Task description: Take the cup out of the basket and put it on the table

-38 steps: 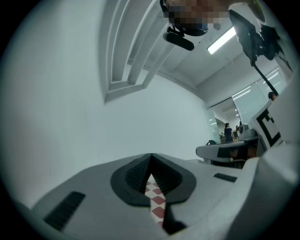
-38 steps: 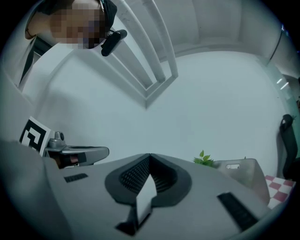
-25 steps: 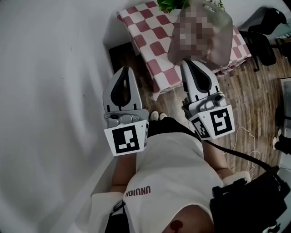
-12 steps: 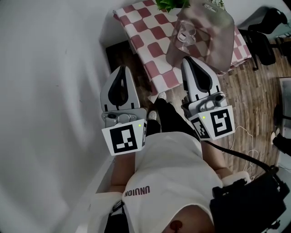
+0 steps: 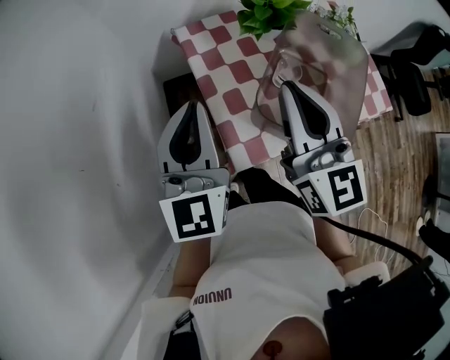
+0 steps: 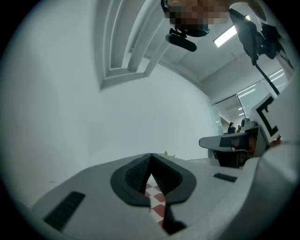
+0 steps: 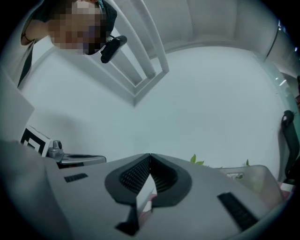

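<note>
A clear cup (image 5: 283,69) stands inside a translucent grey basket (image 5: 334,60) on the table with the red and white checked cloth (image 5: 225,84). In the head view my left gripper (image 5: 191,105) is shut and empty, its tip just short of the table's near left edge. My right gripper (image 5: 287,86) is also shut and empty, and its tip overlaps the basket's near side below the cup. The jaws meet at the tip in the left gripper view (image 6: 151,154) and in the right gripper view (image 7: 150,154). The basket (image 7: 255,180) shows low at the right of the right gripper view.
A green plant (image 5: 271,13) stands at the table's far edge behind the basket. A white wall (image 5: 70,140) runs along the left. A black chair (image 5: 415,67) stands on the wooden floor (image 5: 394,169) at the right. A dark box (image 5: 181,90) sits under the table's left side.
Both grippers have moved forward towards the table, still shut. The table and basket now lie closer, and the right gripper's tip has reached the basket's near side.
</note>
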A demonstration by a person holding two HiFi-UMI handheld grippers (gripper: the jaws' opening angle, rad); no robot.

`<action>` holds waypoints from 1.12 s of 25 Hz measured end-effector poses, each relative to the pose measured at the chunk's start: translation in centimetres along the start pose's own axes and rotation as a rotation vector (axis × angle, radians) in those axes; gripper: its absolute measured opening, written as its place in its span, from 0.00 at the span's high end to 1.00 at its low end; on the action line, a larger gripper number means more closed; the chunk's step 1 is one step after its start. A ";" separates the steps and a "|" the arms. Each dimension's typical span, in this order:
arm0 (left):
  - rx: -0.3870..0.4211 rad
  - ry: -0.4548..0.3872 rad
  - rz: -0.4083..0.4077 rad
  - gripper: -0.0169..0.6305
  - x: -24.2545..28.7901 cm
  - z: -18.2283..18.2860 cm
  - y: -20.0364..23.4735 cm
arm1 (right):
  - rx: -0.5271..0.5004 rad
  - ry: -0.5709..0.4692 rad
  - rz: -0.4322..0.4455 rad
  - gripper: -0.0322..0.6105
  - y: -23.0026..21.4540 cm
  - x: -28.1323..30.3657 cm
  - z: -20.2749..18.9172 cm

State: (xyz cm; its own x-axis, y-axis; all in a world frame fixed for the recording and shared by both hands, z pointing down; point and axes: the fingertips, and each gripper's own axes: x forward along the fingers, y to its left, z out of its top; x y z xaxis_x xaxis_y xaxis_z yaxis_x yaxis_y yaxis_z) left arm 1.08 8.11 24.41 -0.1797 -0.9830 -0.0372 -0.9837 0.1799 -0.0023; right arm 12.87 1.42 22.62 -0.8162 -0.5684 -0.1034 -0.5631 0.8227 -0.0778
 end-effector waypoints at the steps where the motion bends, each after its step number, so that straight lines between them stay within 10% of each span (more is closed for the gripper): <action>1: 0.001 -0.003 0.010 0.96 0.7 0.1 0.0 | -0.002 -0.002 0.009 0.92 -0.6 0.6 0.2; 17: 0.031 0.007 0.092 0.96 6.1 0.6 -0.9 | -0.026 0.013 0.019 0.92 -10.4 6.0 1.2; 28: 0.061 -0.024 -0.056 0.96 10.5 0.6 1.0 | -0.044 0.140 -0.155 0.92 -14.1 7.7 -2.7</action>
State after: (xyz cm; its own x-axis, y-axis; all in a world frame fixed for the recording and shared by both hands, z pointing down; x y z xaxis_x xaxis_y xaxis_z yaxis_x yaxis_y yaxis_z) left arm -1.83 -2.03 23.41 -0.1234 -0.9906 -0.0590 -0.9897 0.1272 -0.0660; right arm 14.18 -14.52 25.58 -0.7277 -0.6844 0.0455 -0.6859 0.7267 -0.0387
